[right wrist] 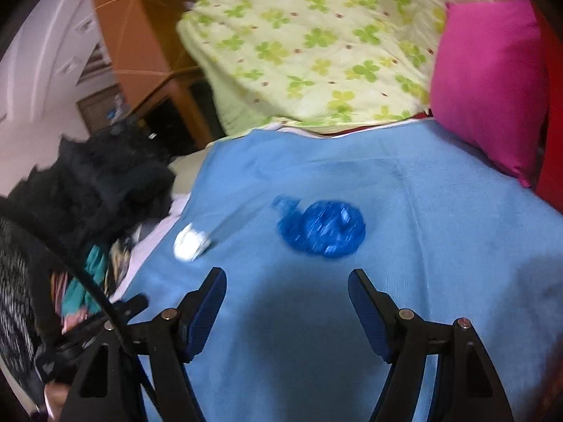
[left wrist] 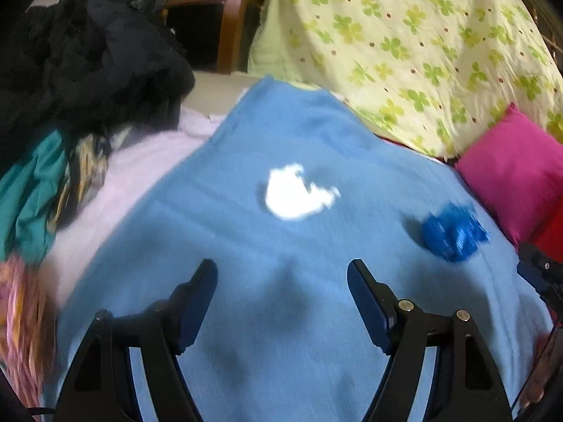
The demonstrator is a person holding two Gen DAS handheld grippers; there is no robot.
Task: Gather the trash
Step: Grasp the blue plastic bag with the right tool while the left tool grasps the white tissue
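A crumpled white tissue (left wrist: pixel 297 192) lies on the light blue blanket (left wrist: pixel 281 316), a short way ahead of my left gripper (left wrist: pixel 282 270), whose jaws stand wide apart with nothing between them. To its right lies a crumpled blue plastic wrapper (left wrist: pixel 454 234). In the right wrist view the blue wrapper (right wrist: pixel 322 228) sits just ahead of my right gripper (right wrist: pixel 286 279), also open and empty. The white tissue (right wrist: pixel 190 241) is ahead and left of it, on the blue blanket (right wrist: pixel 440 228). Both views are motion-blurred.
A heap of black clothes (left wrist: pixel 95 66) and teal and patterned fabrics (left wrist: pixel 31 190) crowd the left side. A green-flowered quilt (left wrist: pixel 404 42) is piled at the back, a magenta pillow (left wrist: pixel 513 172) at the right. The other gripper's body (left wrist: pixel 540 274) shows at the right edge.
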